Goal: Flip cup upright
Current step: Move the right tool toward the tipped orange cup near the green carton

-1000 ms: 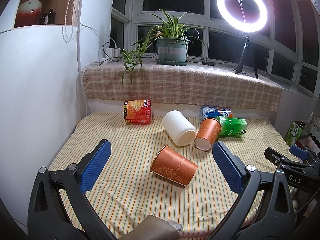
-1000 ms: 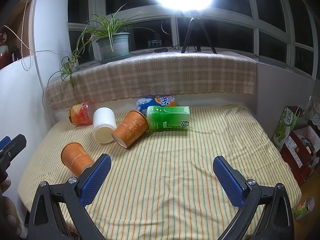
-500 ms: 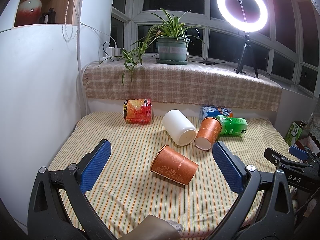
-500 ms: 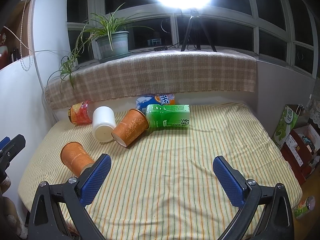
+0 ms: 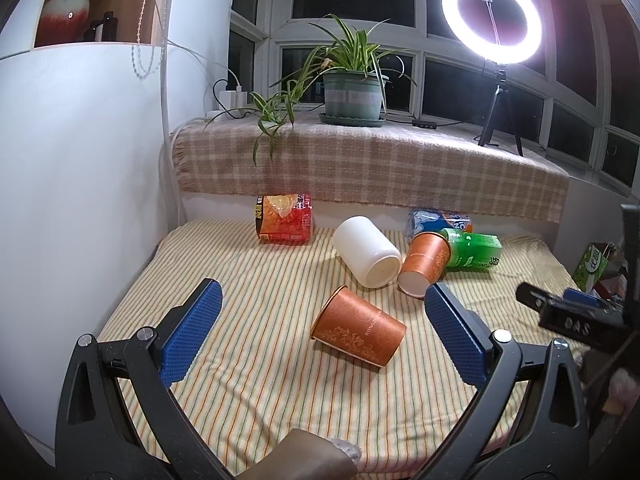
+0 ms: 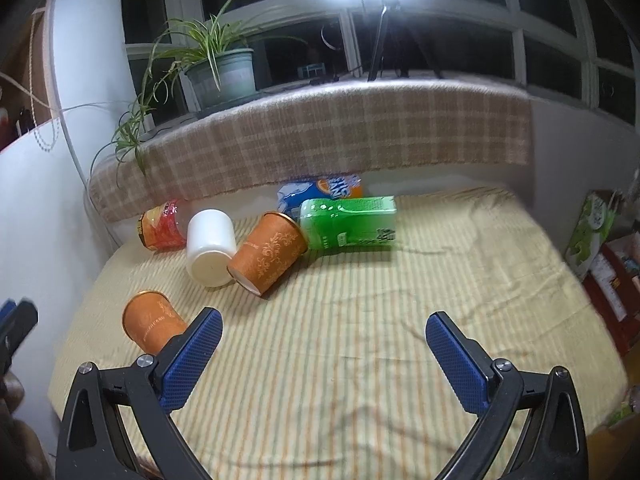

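Note:
Three cups lie on their sides on the striped cloth (image 5: 260,368). A near orange paper cup (image 5: 358,327) lies just ahead of my open, empty left gripper (image 5: 320,320); it also shows in the right wrist view (image 6: 154,326), beside the left finger. A second orange cup (image 5: 426,258) (image 6: 268,258) lies further back, next to a white cup (image 5: 368,250) (image 6: 211,246). My right gripper (image 6: 322,336) is open and empty above bare cloth, right of the cups. It also shows at the right edge of the left wrist view (image 5: 572,312).
A green carton (image 6: 350,220), a blue-orange can (image 6: 320,190) and a red snack pack (image 5: 284,218) lie along the back. A plaid-covered sill (image 5: 360,168) holds a potted plant (image 5: 352,94) and a ring light (image 5: 492,12). A white wall (image 5: 80,160) bounds the left.
My right gripper has moved forward and slightly left, so the cups look nearer and its view is blurred. The left gripper and the cups have not moved.

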